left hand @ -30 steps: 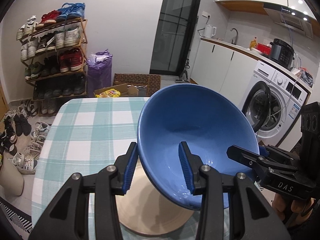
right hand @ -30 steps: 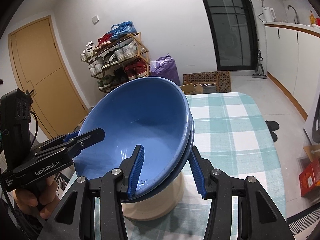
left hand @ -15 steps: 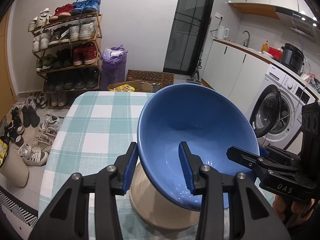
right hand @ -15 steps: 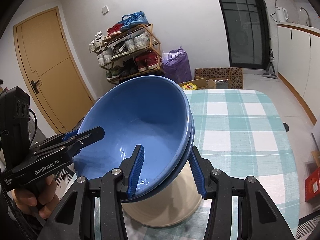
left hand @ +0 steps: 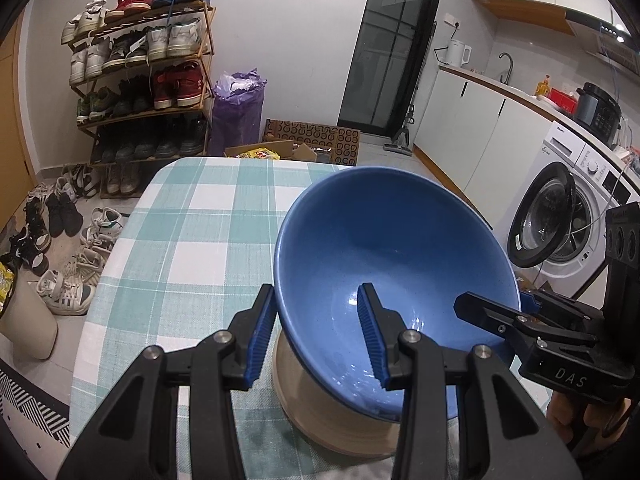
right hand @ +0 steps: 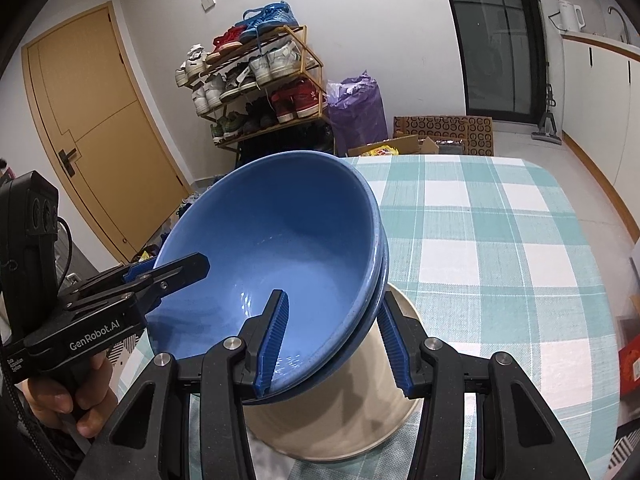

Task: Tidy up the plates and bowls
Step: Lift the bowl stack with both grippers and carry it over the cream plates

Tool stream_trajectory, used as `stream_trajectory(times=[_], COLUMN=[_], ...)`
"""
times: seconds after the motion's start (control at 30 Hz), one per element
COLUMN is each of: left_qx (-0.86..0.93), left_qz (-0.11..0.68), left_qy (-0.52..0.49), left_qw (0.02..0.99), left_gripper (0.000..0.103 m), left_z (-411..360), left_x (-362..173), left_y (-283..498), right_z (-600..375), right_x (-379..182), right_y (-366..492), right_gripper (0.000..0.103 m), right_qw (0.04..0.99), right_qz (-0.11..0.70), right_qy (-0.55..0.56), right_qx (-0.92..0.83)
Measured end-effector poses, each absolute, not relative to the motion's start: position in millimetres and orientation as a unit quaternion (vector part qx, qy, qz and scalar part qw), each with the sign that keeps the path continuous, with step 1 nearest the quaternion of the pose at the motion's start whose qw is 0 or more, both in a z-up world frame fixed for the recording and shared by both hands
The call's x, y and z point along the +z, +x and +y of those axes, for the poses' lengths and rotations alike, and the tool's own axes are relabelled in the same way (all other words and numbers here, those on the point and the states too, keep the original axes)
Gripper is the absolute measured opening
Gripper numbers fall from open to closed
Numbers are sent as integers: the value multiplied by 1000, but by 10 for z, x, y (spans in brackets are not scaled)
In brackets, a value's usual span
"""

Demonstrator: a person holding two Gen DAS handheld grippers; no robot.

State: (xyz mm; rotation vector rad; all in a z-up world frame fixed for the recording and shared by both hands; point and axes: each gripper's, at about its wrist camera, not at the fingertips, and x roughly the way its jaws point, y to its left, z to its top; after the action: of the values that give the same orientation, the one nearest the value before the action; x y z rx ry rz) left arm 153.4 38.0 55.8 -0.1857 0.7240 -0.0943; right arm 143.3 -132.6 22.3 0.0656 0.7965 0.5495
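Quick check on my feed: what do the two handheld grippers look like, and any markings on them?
Both are black, with ribbed blue pads on the fingers. The left gripper reads "GenRobot.AI" in white on its side in the right wrist view; the right gripper reads "DAS" in the left wrist view.

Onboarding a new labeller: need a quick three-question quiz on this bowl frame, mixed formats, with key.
1. True or false: each tool clamps the rim of the glossy blue ceramic bowls.
2. What lies directly beneath the bowls? A) round cream ceramic pot B) wire rack C) sink
3. How many blue bowl rims are nested, judging by the right wrist view?

Key: 1 true: left tool, right tool. 2 A. 3 two.
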Motion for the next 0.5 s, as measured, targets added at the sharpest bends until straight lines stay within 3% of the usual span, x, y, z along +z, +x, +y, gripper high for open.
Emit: stream_trajectory(times=[0.5], left_qx=[-51], left_qz=[373], left_qy=[-91], left_qw=[922], left_gripper=[40], left_z=[317], left_x=[363], left_y=[1661], right_z=[-1394], right_x=[10], right_y=[1565], right_gripper=[47], right_qw=[881], right_qz=[400], right_qy=[32], right_qx=[252])
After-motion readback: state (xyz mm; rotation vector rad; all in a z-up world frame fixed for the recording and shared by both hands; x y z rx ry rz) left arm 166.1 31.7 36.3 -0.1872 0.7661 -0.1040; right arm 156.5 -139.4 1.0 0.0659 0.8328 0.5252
